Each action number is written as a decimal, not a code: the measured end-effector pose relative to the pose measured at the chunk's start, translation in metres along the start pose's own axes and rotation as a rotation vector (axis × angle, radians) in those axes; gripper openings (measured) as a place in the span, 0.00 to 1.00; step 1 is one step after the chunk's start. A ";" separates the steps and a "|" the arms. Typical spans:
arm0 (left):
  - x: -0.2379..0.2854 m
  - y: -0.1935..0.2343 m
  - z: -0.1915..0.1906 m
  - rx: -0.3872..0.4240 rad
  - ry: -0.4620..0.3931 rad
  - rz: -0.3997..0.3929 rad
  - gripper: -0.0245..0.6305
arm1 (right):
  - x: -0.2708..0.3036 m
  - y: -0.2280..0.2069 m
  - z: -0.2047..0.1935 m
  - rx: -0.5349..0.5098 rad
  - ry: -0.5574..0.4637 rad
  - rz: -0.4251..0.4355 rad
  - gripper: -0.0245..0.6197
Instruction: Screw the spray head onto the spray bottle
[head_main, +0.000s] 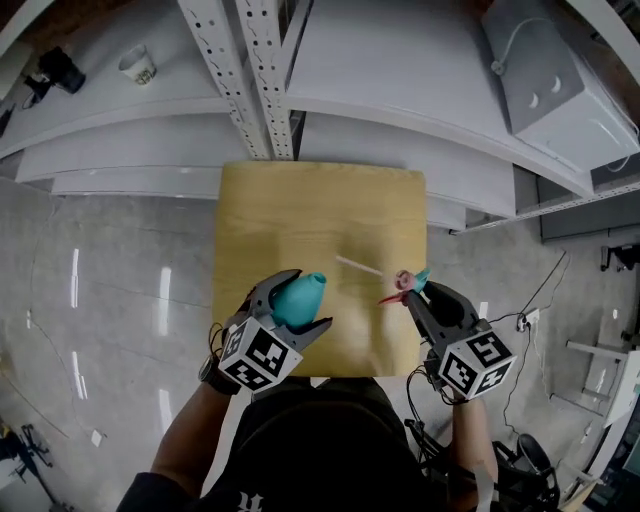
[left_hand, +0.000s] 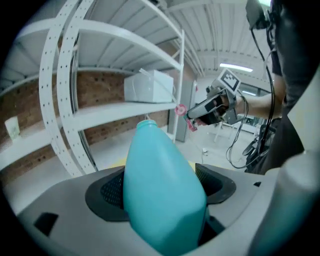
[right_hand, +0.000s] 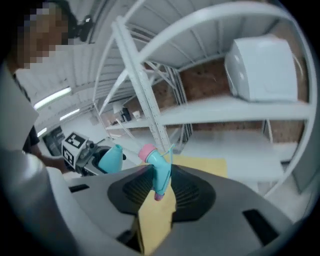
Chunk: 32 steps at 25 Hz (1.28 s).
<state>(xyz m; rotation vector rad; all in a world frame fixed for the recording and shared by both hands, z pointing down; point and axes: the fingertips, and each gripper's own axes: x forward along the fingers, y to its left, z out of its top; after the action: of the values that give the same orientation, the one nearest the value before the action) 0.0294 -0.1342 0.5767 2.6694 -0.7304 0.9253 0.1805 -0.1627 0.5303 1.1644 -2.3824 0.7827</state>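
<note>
- Progress is sitting at an early stage: both parts are being held up, but nothing is joined yet.
- The left gripper (head_main: 301, 304) is clamping its jaws on the body of the teal spray bottle (left_hand: 162, 190), low and left of centre in the head view, over the near edge of the yellow tabletop (head_main: 300, 210). The bottle's open neck (left_hand: 146, 123) is pointing up and away, with no cap on it.
- The right gripper (head_main: 414, 297) is pinching the teal spray head (right_hand: 159, 170) between its jaws, lower right in the head view. The pink collar (right_hand: 146, 151) is facing toward the bottle, and the thin white dip tube (head_main: 358, 266) is sticking out toward the upper left.
- The two parts are hanging apart, with a clear gap between neck and collar.
- Judging by this, what is left is feeding the tube into the neck, seating the collar and twisting it tight.
</note>
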 end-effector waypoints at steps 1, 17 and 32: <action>-0.013 -0.003 0.025 0.021 -0.054 -0.012 0.64 | -0.019 0.006 0.026 -0.112 -0.024 -0.016 0.21; -0.117 -0.069 0.168 0.337 -0.363 -0.068 0.64 | -0.206 0.098 0.199 -1.220 -0.089 -0.462 0.21; -0.114 -0.106 0.178 0.322 -0.412 -0.148 0.64 | -0.163 0.168 0.180 -1.709 -0.031 -0.372 0.21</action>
<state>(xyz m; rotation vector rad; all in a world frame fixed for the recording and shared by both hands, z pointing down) 0.0997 -0.0641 0.3616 3.1985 -0.4778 0.4918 0.1253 -0.0934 0.2478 0.6560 -1.6860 -1.2098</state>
